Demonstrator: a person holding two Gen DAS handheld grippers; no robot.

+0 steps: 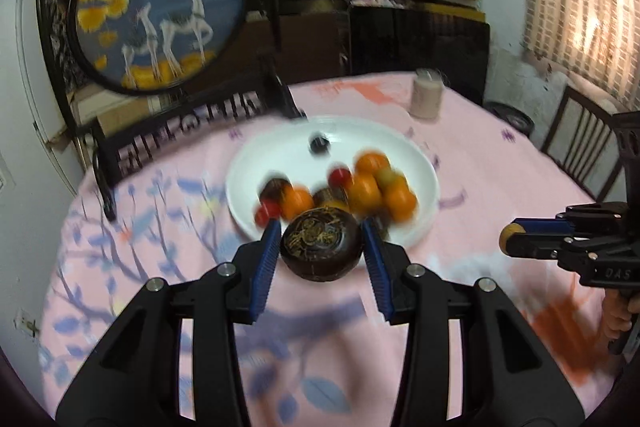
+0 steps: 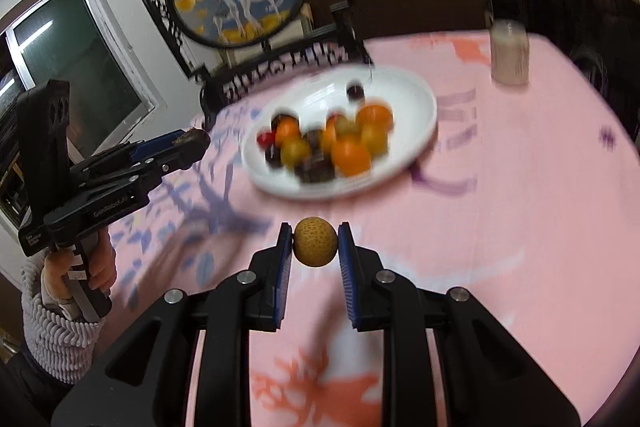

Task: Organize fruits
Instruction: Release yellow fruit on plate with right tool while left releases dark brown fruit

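Left wrist view: the left gripper (image 1: 320, 247) pinches a dark brown round fruit (image 1: 321, 246) between its blue pads, held just in front of the near rim of the white plate (image 1: 280, 155). Right wrist view: the right gripper (image 2: 314, 243) pinches a small tan netted fruit (image 2: 315, 242), held above the surface and short of the plate. The plate carries a crowded cluster of orange, red and dark fruits (image 1: 340, 191); blur prevents an exact count. Probable faults: both held fruits are round, so an off-centre release may let them roll across the pink floral cloth (image 2: 520, 207) toward the surface edge; setting either into the pile may dislodge neighbouring fruits; the two grippers may collide if both approach the plate together. A pale cylindrical container (image 1: 427, 95) stands beyond the plate. Behind the surface stand a round framed deer picture (image 1: 160, 3), stacked shelving and, at right, a dark chair (image 1: 580, 135).
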